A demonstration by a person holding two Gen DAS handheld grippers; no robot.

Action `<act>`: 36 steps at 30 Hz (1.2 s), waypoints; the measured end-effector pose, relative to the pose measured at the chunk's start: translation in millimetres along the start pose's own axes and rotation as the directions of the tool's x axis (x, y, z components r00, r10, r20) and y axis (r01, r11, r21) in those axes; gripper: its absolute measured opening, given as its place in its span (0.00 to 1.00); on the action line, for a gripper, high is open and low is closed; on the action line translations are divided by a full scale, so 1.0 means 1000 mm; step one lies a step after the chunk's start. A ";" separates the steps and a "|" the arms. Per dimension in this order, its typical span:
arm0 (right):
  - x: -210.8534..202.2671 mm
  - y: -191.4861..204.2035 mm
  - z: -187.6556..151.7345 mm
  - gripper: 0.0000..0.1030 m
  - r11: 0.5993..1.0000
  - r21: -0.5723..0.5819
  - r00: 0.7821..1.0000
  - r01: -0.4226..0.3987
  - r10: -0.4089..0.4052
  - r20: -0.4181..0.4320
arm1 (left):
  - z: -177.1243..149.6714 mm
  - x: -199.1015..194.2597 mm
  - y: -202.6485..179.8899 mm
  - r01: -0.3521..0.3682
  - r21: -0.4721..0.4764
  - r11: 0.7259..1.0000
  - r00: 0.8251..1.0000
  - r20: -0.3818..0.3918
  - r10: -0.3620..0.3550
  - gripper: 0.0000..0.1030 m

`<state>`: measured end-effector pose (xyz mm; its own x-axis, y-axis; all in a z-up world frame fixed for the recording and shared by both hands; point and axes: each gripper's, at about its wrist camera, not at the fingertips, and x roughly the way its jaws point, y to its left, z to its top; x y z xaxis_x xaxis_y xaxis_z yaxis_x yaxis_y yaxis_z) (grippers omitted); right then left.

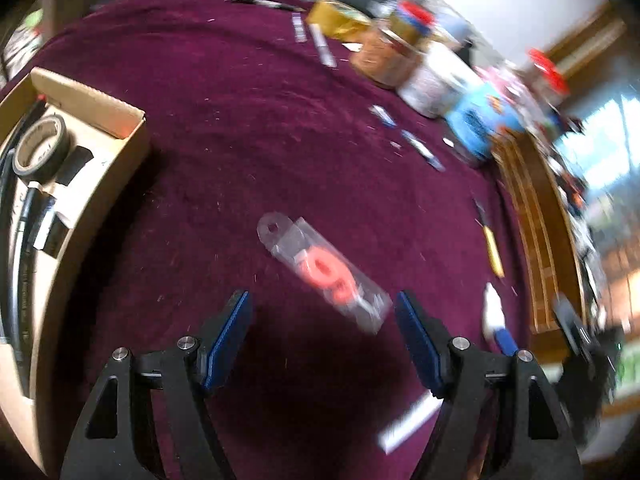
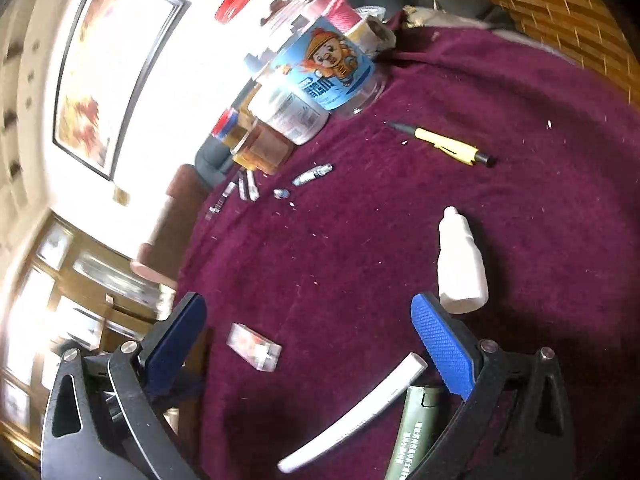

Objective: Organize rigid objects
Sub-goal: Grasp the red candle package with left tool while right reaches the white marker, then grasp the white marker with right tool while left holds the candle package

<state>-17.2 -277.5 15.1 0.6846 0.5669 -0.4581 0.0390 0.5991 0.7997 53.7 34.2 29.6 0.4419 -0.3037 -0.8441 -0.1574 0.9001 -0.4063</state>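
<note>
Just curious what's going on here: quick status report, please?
Left gripper open, empty, over clear packet. Right gripper open, empty; white bottle beside its finger. Cardboard box off to one side. Nothing blocking.

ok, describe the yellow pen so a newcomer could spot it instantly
Start at the maroon cloth covering the table, then find the blue-labelled clear plastic jar at its far edge. Just in front lies the yellow pen with black tip and end, the only yellow stick-shaped item, beyond the white squeeze bottle.

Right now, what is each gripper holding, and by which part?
Nothing. Left gripper and right gripper are open, both empty.
</note>
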 end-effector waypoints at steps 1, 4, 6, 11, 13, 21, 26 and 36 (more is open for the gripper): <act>-0.001 -0.005 0.001 1.00 0.999 0.033 1.000 -0.027 0.027 -0.004 | 0.002 0.007 -0.003 -0.038 0.000 0.999 0.999 0.009 0.038 0.66; 0.001 -0.006 0.006 1.00 0.997 0.060 0.998 -0.058 0.059 -0.008 | 0.006 0.020 -0.012 -0.087 0.013 0.996 0.996 0.023 0.086 0.66; 0.000 -0.004 0.006 1.00 0.996 0.058 0.998 -0.065 0.066 -0.008 | 0.009 0.030 -0.017 -0.105 0.024 0.994 0.994 0.010 0.105 0.66; 0.000 -0.005 0.007 1.00 0.997 0.053 0.998 -0.054 0.054 -0.010 | 0.007 0.047 -0.050 -0.188 0.188 0.964 0.982 0.028 0.186 0.71; -0.001 -0.005 0.007 1.00 0.998 0.045 0.999 -0.039 0.039 -0.001 | -0.003 0.048 -0.061 -0.195 0.285 0.938 0.981 0.039 0.192 0.37; 0.005 -0.006 0.006 1.00 0.999 0.035 1.000 0.002 -0.002 -0.009 | -0.033 0.021 -0.036 -0.111 0.398 0.911 0.992 -0.015 0.127 0.27; 0.007 -0.005 0.005 1.00 1.000 0.014 1.000 0.025 -0.025 -0.004 | -0.060 0.003 -0.030 -0.133 0.437 0.889 0.990 0.025 0.136 0.37; 0.014 -0.006 0.003 1.00 0.997 -0.028 0.997 0.074 -0.074 0.002 | -0.090 -0.011 -0.030 -0.080 0.497 0.864 0.996 0.016 0.083 0.22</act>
<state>-5.6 -274.7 5.4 0.6810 0.5200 -0.5156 0.0694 0.6551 0.7524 -25.6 -17.2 19.4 0.4414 -0.2227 -0.8692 0.2672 0.9574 -0.1096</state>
